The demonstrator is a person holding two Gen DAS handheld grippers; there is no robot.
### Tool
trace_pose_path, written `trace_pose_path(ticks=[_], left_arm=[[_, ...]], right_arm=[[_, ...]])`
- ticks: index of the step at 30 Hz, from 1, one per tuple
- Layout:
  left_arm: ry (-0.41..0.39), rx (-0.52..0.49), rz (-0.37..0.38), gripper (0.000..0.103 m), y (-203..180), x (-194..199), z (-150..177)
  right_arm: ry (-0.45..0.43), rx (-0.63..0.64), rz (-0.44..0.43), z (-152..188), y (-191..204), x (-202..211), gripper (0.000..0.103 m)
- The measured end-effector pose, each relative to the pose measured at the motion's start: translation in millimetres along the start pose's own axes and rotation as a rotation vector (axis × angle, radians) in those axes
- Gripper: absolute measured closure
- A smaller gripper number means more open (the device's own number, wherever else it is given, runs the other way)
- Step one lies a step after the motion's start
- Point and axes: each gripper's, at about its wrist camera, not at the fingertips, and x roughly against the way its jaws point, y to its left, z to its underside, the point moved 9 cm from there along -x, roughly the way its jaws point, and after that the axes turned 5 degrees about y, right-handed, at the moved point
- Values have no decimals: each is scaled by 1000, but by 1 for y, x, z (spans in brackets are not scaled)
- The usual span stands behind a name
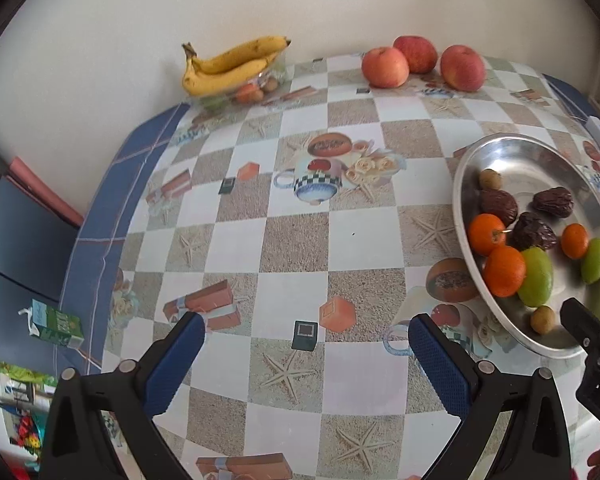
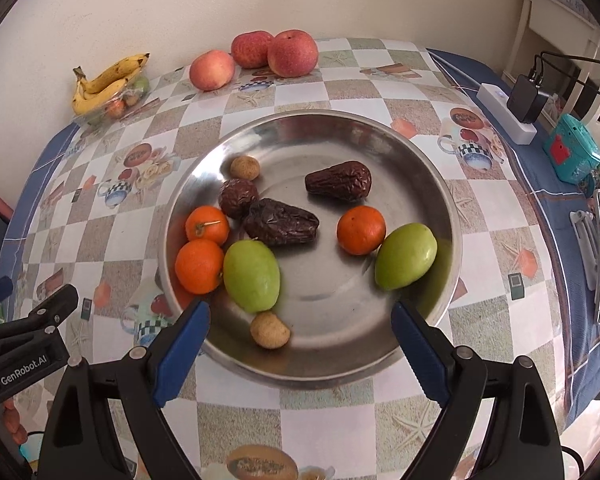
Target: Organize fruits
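left gripper [image 1: 306,344] wide open, empty | right gripper [image 2: 300,328] same | bananas [image 1: 230,66] hide bowl contents

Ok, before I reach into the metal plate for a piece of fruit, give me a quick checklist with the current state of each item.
1. Right gripper open: ok.
2. Left gripper open, empty: ok.
3. Right gripper lined up with metal plate: ok.
4. Pale round fruit near the front rim is unobstructed: ok.
5. Green fruit free of neighbours: not ok, touches an orange.
6. Destination container chosen: cannot tell.
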Motion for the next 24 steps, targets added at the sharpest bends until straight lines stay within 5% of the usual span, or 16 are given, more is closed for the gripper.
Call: trace_pose_path(ticks=[6,24], left_arm=[[-82,-37,-88,0,11,18,-2],[-42,-9,24,0,10,16,5]], right_arm=[[-40,0,-20,3,5,16,11],[-85,3,-19,-2,8,27,11]])
